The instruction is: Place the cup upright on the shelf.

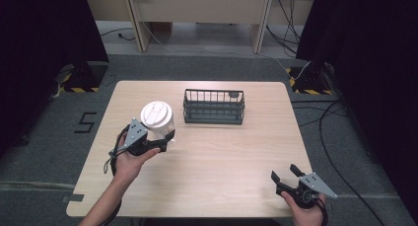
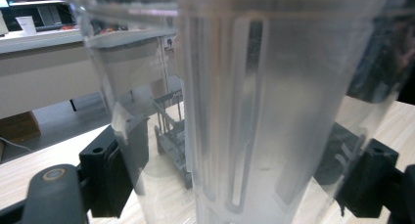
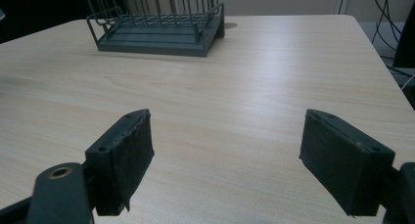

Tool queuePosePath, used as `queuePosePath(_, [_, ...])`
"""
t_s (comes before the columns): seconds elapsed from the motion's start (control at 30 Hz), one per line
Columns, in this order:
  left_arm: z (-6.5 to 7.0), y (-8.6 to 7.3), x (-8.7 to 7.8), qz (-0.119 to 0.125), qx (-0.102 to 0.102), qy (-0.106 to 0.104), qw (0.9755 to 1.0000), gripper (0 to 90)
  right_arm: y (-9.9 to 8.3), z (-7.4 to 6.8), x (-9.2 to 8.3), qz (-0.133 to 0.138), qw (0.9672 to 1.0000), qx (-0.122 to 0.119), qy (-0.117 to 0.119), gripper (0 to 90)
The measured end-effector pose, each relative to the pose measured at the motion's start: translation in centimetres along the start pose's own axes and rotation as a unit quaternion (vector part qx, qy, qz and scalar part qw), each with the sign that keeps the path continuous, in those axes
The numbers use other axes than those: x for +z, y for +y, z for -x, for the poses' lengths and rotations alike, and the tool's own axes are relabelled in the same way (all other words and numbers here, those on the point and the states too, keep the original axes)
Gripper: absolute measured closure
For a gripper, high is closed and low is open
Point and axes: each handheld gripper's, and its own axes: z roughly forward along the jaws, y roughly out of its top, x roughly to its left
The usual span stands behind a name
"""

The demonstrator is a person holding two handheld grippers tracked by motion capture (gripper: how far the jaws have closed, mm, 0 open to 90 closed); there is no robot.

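Left gripper (image 1: 165, 139) grasps a ribbed translucent plastic cup (image 1: 158, 121) with a round white lid near the desk's (image 1: 222, 157) left edge, jaws clamped on its wall. Wire basket (image 1: 214, 106), dark and rectangular, sits by the far edge. Right gripper (image 1: 285, 172) hovers at the near right corner, jaws spread wide.

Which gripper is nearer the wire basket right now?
Left. The left gripper, clamped around the clear cup, sits just left of the basket. The right gripper hovers open near the table's front right edge, well away.
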Motion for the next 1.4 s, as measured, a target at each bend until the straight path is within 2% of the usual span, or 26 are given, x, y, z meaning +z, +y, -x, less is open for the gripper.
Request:
queuePosePath(0.7, [0.8, 1.7, 2.4, 0.009, 0.010, -0.015, 0.9998, 17.4, 0.0, 0.0, 0.0, 0.000, 1.0000, 0.000, 0.001, 20.5])
queuePosePath(1.4, [0.8, 3.0, 4.3, 0.012, 0.019, -0.019, 0.9996, 17.4, 0.0, 0.1, 0.0, -0.001, 1.0000, 0.002, 0.003, 20.5])
